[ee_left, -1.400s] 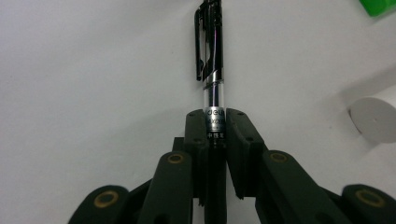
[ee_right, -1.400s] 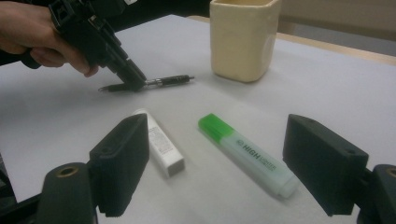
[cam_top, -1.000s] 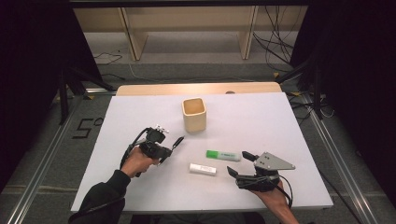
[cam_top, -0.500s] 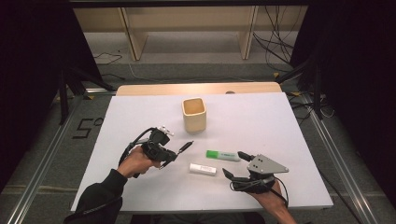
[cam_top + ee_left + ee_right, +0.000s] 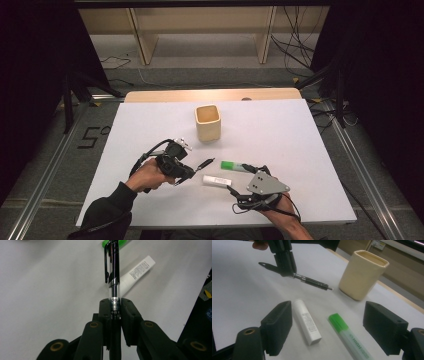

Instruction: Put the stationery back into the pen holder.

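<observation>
My left gripper (image 5: pixel 186 171) is shut on a black pen (image 5: pixel 204 163), which it holds off the white table with the tip toward the cream cup (image 5: pixel 207 122). In the left gripper view the pen (image 5: pixel 113 270) runs straight out from between the closed jaws. A white tube (image 5: pixel 216 180) and a green highlighter (image 5: pixel 235 166) lie side by side on the table. My right gripper (image 5: pixel 246 179) stands open just short of them, nothing between its pads. In the right gripper view the tube (image 5: pixel 308 321) and highlighter (image 5: pixel 349 337) lie between the wide jaws, untouched.
The white table sheet (image 5: pixel 300 140) has bare room at the right and far left. A wooden strip (image 5: pixel 210 95) edges the table's far side. Shelving legs and cables stand on the floor beyond. The cup (image 5: pixel 362 273) stands upright with nothing showing inside.
My left gripper has risen and shifted right with the pen. The right gripper has slid left, closer to the tube and highlighter.
</observation>
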`<state>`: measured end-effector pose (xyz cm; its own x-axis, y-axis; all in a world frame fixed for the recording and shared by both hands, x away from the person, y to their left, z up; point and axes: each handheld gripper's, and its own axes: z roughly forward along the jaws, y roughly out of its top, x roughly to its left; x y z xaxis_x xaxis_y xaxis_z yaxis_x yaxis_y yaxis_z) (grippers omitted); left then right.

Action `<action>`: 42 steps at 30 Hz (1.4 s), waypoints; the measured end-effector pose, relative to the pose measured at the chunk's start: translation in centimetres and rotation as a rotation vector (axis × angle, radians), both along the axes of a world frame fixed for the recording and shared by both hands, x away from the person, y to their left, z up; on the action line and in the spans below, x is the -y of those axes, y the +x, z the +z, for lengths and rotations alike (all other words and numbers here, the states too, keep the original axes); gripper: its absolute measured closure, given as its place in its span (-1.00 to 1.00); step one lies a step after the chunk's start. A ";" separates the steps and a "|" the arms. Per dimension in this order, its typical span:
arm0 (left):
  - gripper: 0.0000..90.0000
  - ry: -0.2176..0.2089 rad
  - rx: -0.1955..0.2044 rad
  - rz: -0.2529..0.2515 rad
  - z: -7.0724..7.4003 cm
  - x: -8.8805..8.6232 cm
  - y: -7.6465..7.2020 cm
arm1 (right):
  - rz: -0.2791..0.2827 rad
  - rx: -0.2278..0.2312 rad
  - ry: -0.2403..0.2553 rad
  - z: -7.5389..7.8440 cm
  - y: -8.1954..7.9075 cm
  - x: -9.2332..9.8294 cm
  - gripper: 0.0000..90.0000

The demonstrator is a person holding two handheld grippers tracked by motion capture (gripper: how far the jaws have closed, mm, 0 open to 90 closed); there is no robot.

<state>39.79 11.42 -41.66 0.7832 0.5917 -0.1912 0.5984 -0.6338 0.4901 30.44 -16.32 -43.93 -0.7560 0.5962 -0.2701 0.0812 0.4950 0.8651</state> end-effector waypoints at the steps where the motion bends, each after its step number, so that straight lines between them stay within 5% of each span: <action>1: 0.75 0.005 -0.001 -0.008 0.0 0.0 0.0 | 0.006 0.007 -0.009 0.0 0.0 -0.3 -0.45; 16: 0.75 0.061 0.004 -0.072 -0.1 0.9 -0.9 | 0.102 0.122 -0.206 -0.6 -0.4 -4.1 -0.39; 42: 0.75 0.113 0.002 -0.139 0.4 1.6 -1.7 | 0.158 0.318 -0.480 -2.3 -0.7 -8.1 -0.13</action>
<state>38.13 9.85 -41.30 0.8591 0.4954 -0.1285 0.5006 -0.7612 0.4122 29.76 -8.26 -46.20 -0.6633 0.2377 -0.7096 -0.2522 0.8218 0.5110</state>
